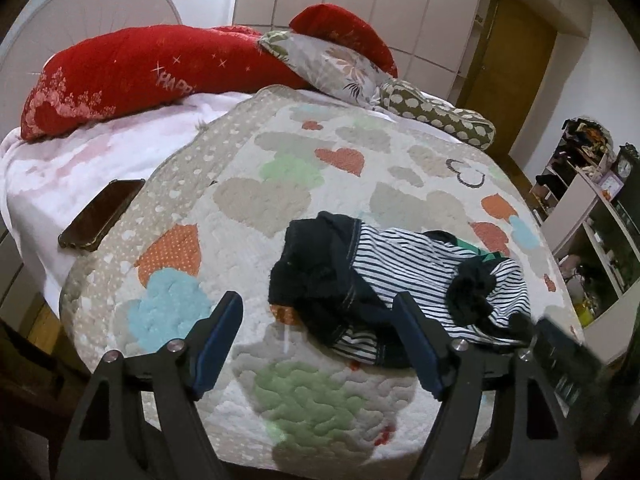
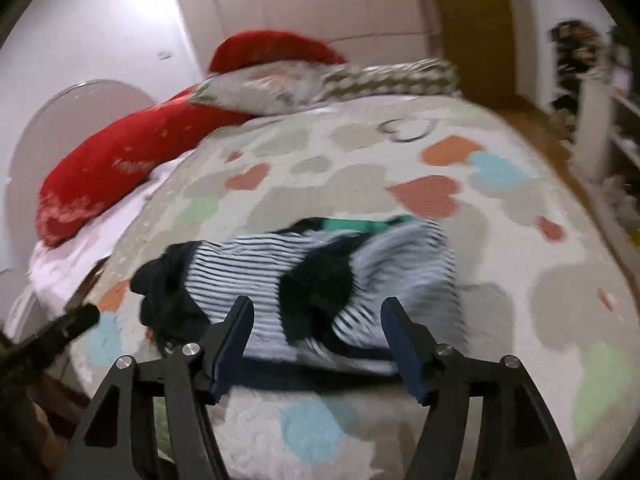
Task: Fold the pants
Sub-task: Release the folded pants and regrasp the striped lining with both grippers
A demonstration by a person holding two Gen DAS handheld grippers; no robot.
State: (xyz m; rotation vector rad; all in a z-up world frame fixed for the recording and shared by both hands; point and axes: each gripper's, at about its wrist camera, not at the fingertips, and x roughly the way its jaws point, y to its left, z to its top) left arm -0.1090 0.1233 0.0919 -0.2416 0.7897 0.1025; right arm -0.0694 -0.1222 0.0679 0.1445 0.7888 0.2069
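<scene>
The pants [image 1: 404, 280] lie crumpled on the bed quilt [image 1: 256, 208]: white with thin dark stripes, dark navy cuffs and waistband, a bit of green at the far edge. My left gripper [image 1: 318, 308] is open and empty, hovering just in front of the pile's left end. In the right wrist view the pants [image 2: 256, 276] lie straight ahead, blurred by motion. My right gripper [image 2: 318, 312] is open and empty, its fingertips over the pile's near edge. The left gripper's body [image 2: 60, 332] shows at the left edge there.
A phone [image 1: 102, 214] lies on the white blanket left of the quilt. Red pillows [image 1: 112, 76] and patterned pillows [image 1: 332, 66] lie at the head of the bed. Shelves [image 1: 592, 208] stand on the right, past the bed's edge.
</scene>
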